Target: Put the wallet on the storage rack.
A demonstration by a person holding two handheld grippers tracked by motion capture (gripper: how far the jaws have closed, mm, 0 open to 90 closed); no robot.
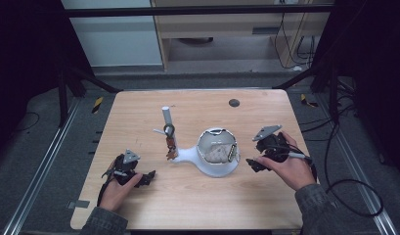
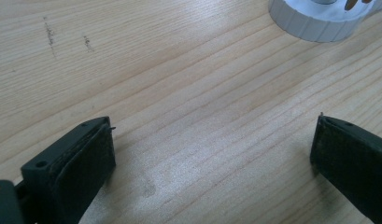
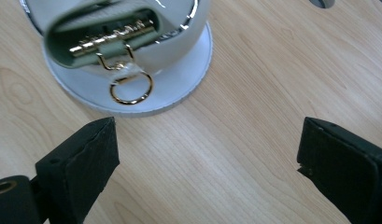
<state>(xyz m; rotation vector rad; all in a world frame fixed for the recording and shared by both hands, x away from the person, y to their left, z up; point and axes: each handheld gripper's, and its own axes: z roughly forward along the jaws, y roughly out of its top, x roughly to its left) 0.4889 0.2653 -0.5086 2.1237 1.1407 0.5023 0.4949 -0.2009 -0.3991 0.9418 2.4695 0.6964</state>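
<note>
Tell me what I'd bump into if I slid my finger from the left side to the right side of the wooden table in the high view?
Left black gripper → white upright post with the small brown hanging charm → white round bowl-shaped stand with a gold ring → right black gripper.

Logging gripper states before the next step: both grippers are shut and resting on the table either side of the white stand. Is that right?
Not quite. Both grippers are open, not shut: the left gripper and the right gripper each show their jaws spread wide over bare wood in their own gripper views. The rest holds: they sit on the table either side of the white stand.
</note>
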